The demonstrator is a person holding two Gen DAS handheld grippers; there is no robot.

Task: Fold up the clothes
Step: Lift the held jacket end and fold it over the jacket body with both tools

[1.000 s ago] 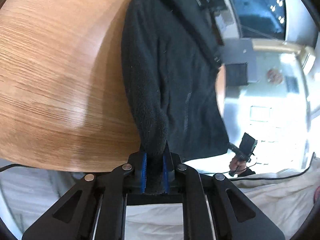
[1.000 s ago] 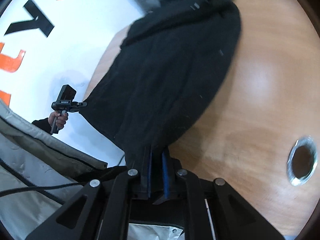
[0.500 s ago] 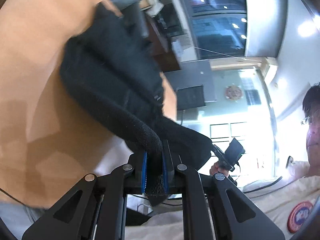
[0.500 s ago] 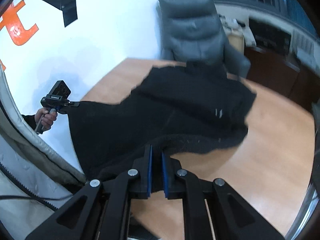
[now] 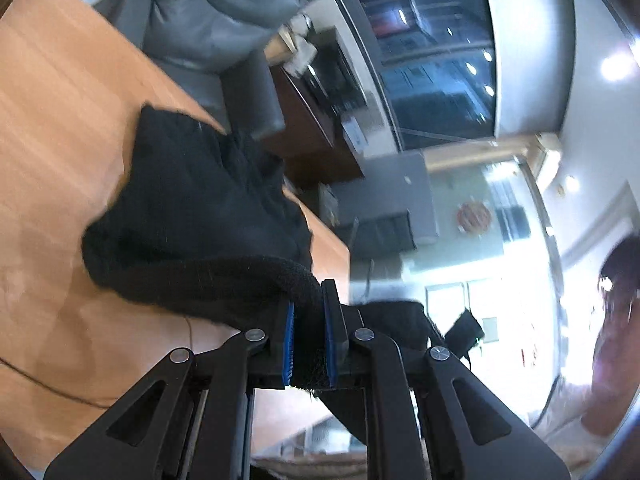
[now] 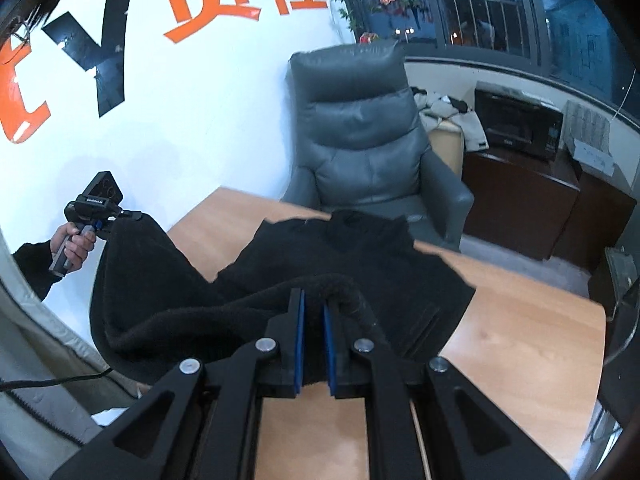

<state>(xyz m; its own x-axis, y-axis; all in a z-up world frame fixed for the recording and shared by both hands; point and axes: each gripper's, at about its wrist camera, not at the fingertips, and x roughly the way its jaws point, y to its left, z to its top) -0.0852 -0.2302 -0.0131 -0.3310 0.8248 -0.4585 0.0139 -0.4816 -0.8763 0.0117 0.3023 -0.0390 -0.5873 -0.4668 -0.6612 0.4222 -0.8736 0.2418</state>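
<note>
Black fleece garment (image 5: 192, 216) is hanging from both claws, left claw (image 5: 308, 332) and right claw (image 6: 313, 340) each clamping its hem; I'm keeping them level, carrying it toward twelve o'clock over the wooden tabletop (image 6: 520, 344).

Each camera sits just behind its own gripper and looks forward along the two fingers, tilted downward.

The left camera looks past the left gripper (image 5: 308, 334), with the table (image 5: 60, 160) ahead and to its left, the grey chair (image 5: 208, 32) far ahead, and windows off to its right. The right gripper (image 5: 464, 328) shows small beyond its right finger.

The right camera looks past the right gripper (image 6: 313, 346) over the table (image 6: 520, 340) straight toward the chair (image 6: 360, 128), the lettered wall to its left. The left gripper (image 6: 96, 204) appears far off to its left.

Both sit very close to the black garment (image 5: 192, 216) (image 6: 360, 264); both share it, the table and the chair.
</note>
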